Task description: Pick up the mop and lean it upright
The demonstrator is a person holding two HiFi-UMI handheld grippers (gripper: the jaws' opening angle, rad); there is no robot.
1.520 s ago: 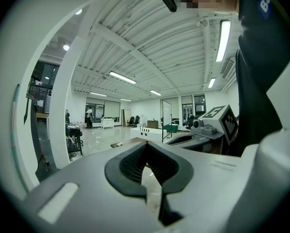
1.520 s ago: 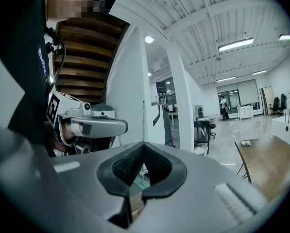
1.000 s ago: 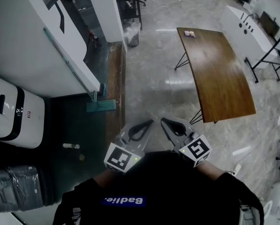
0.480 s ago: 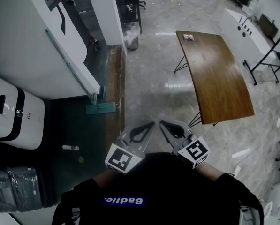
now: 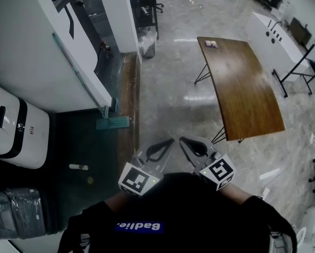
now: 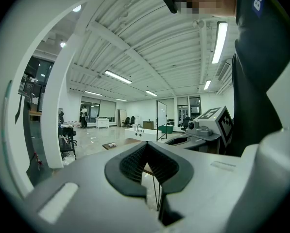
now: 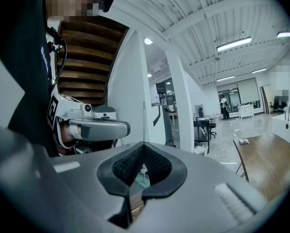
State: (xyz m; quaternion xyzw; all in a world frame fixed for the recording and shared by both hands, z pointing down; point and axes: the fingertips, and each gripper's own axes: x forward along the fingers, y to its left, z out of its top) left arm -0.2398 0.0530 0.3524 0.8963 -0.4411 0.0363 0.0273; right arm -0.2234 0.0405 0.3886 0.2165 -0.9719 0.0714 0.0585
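The mop (image 5: 83, 83) leans against the white wall at the left of the head view. Its teal head (image 5: 113, 123) rests on the dark floor and its thin handle runs up and left along the wall. Both grippers are held close to the person's chest, well short of the mop. My left gripper (image 5: 170, 140) (image 6: 147, 145) is shut with nothing in it. My right gripper (image 5: 182, 139) (image 7: 144, 145) is also shut and empty, side by side with the left. In the right gripper view the handle (image 7: 144, 123) shows as a thin upright line just beyond the jaw tips.
A long wooden table (image 5: 247, 88) on thin legs stands to the right. A white machine (image 5: 15, 128) and a wrapped bundle (image 5: 15, 210) sit at the left. A small bottle (image 5: 79, 166) lies on the dark floor. A wooden strip (image 5: 128, 104) borders the glossy floor.
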